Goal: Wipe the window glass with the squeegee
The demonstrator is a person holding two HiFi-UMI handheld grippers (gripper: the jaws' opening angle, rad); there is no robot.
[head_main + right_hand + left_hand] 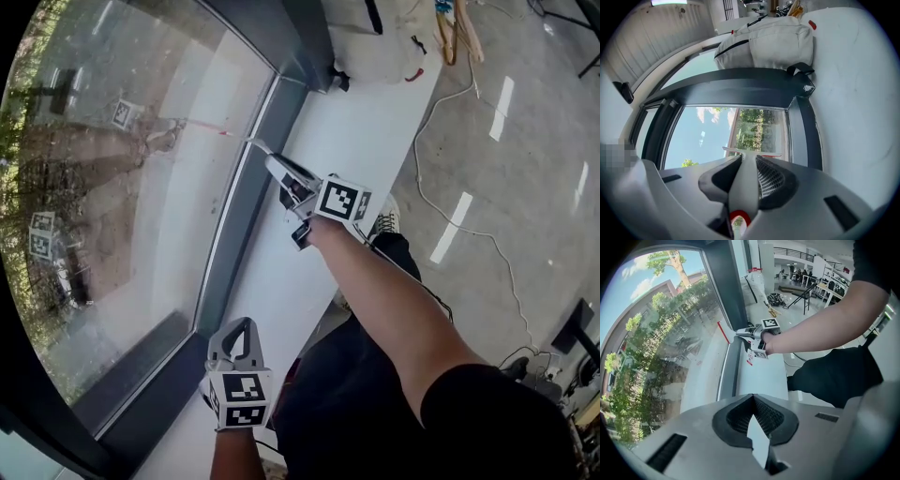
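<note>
While the right gripper (747, 161) has its fingers (776, 180) clamped on the pale handle of the white squeegee with a red blade strip (743, 187), the handle runs out past the fingertips. It ends in a thin crossbar just ahead of them, in front of the clear window glass (112, 187) and near its dark grey frame (239, 202). Whether the blade touches the pane cannot be told; in the head view it is only a faint red line. Nearer the person, the left gripper (752, 401) has its fingers (736, 418) pressed together at the tips on nothing, over the near end of the white window ledge (375, 131). Far along the ledge lies a white fabric bag with dark straps (768, 40), cut off at the top edge of the head view.
</note>
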